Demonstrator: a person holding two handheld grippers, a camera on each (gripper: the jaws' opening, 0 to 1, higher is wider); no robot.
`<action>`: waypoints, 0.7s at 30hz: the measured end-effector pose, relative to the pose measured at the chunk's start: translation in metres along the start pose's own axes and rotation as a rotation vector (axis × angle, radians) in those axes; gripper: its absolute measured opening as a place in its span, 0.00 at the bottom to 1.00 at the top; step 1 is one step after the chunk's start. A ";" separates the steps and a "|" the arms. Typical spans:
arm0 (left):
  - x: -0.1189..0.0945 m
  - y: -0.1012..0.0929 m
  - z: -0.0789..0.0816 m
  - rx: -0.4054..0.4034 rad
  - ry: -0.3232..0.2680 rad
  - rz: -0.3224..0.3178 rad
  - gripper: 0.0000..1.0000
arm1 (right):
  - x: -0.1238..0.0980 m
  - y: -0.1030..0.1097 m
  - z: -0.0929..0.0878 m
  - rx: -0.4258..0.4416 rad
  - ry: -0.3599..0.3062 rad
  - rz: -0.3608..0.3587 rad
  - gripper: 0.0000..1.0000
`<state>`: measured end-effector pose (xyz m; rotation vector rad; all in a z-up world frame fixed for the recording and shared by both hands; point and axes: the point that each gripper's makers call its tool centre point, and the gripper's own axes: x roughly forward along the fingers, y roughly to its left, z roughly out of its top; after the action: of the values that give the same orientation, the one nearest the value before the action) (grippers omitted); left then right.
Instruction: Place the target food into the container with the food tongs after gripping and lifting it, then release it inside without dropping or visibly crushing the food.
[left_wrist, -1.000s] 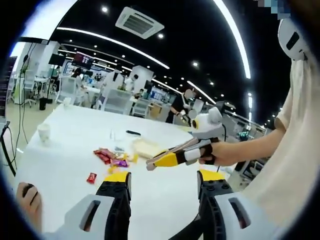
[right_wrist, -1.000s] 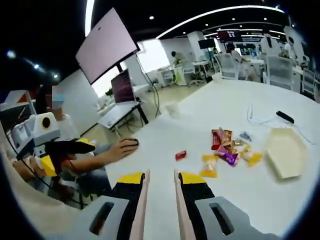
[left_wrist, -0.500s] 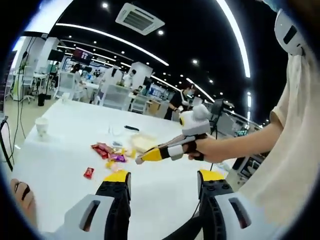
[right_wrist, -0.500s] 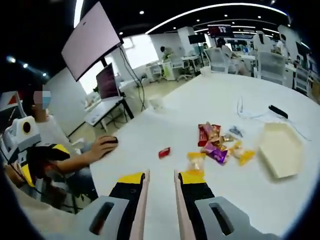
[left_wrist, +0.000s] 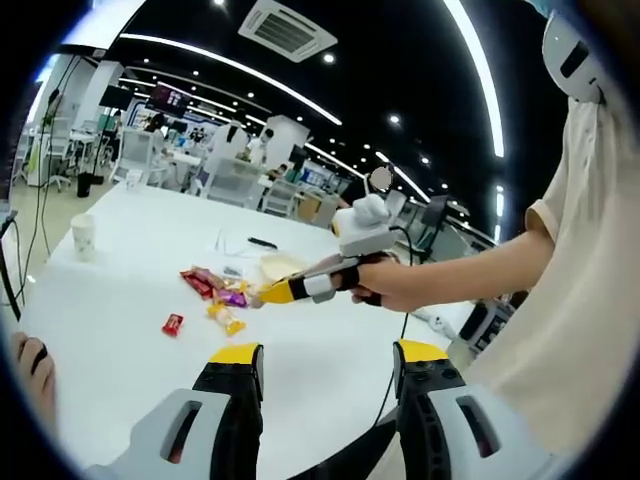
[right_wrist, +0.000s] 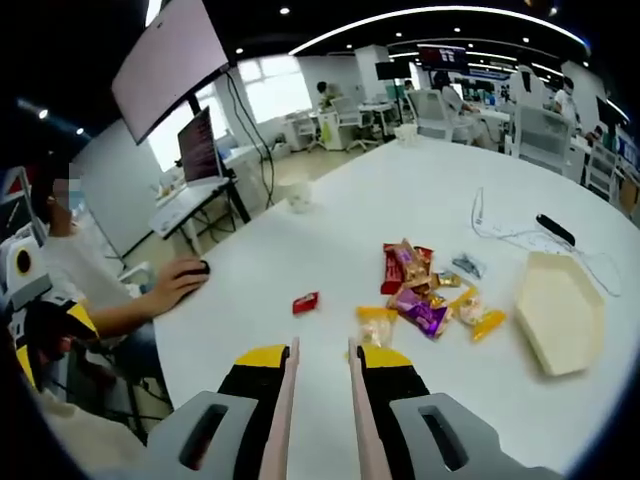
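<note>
Several wrapped snacks (right_wrist: 425, 290) lie in a pile on the white table (right_wrist: 330, 230), with a red packet (right_wrist: 305, 301) and a yellow packet (right_wrist: 375, 325) apart on the near side. The cream hexagonal container (right_wrist: 558, 312) sits to the right of the pile. My right gripper (right_wrist: 321, 352) hovers above the table short of the yellow packet, jaws close together with nothing between them. In the left gripper view the right gripper (left_wrist: 268, 294), held in a hand, points at the snacks (left_wrist: 215, 288) beside the container (left_wrist: 280, 266). My left gripper (left_wrist: 330, 355) stands open and empty.
A paper cup (right_wrist: 298, 197), a black object (right_wrist: 555, 229) and a thin cable (right_wrist: 490, 225) lie farther back on the table. A seated person rests a hand on a mouse (right_wrist: 185, 275) at the table's left edge. Desks and chairs fill the room behind.
The right gripper has moved forward toward the snack pile, which now sits nearer and more centred in its view. The left gripper's camera has shifted slightly; its jaws stay open.
</note>
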<state>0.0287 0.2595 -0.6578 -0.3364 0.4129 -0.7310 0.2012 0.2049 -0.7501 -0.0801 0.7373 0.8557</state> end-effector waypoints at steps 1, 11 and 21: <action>0.000 0.000 -0.001 -0.002 0.001 0.003 0.51 | 0.002 -0.001 -0.001 0.000 0.003 -0.003 0.26; -0.002 0.002 -0.006 -0.043 0.011 -0.006 0.51 | 0.022 -0.013 -0.003 -0.040 0.028 -0.053 0.26; -0.002 0.015 -0.003 -0.056 0.013 0.002 0.49 | 0.037 -0.025 -0.003 -0.048 0.027 -0.082 0.27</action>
<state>0.0344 0.2706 -0.6663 -0.3838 0.4462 -0.7208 0.2330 0.2117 -0.7803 -0.1643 0.7341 0.7951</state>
